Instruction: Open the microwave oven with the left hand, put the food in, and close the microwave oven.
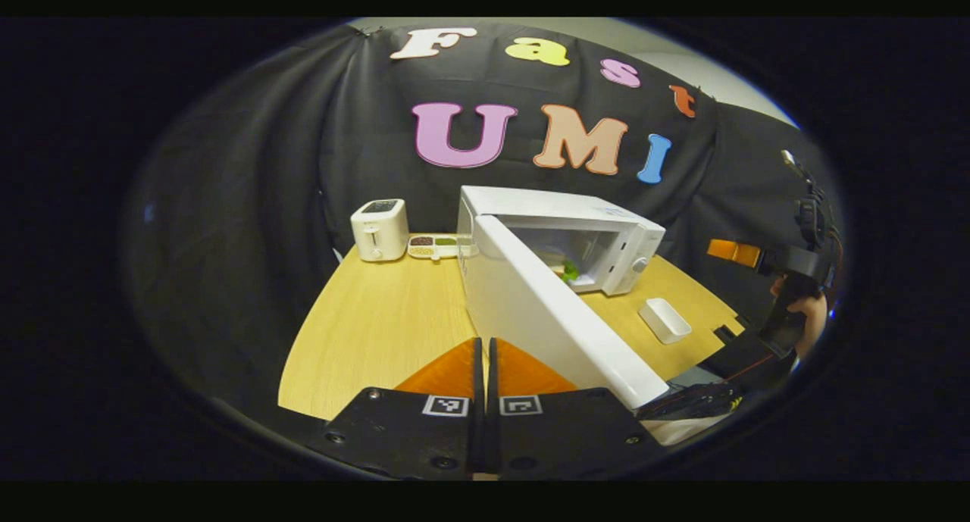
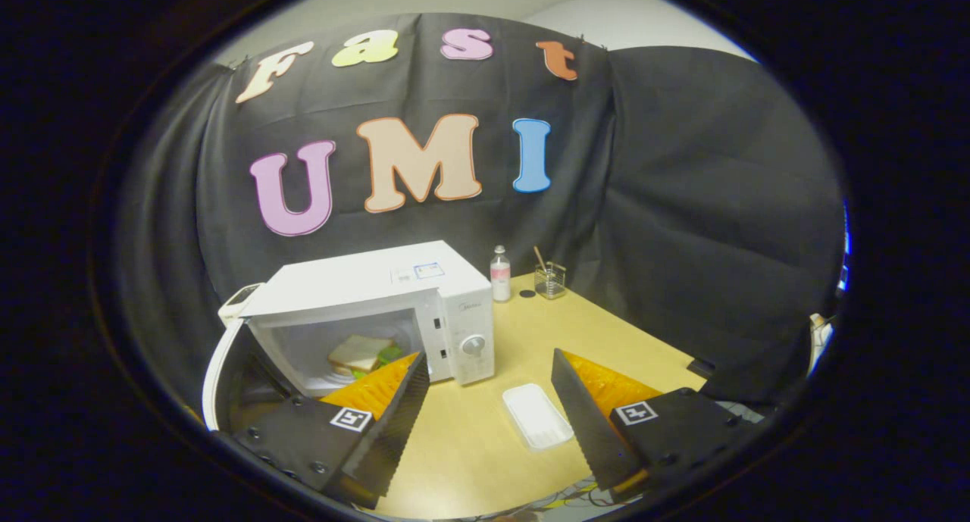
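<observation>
The sandwich [image 2: 360, 353] already lies inside the microwave [image 2: 394, 295], on the floor of its chamber, so the feeding step looks done and what remains is to shut the door [image 1: 546, 310]. That door stands swung well out toward the front edge of the worktop [image 1: 379, 325], leaving the opening free. The left gripper [image 1: 485, 355] sits low in front with its fingers pressed together on nothing, just to the outer side of the door; closed like that it makes a blunt end that would suit pushing the panel home, though whether it touches the door I cannot tell. The right gripper [image 2: 489, 389] has its fingers spread wide and holds nothing, which fits having let the food go; it hangs above the worktop near an empty white tray [image 2: 537, 414] beside the microwave, clear of the door's likely swing.
</observation>
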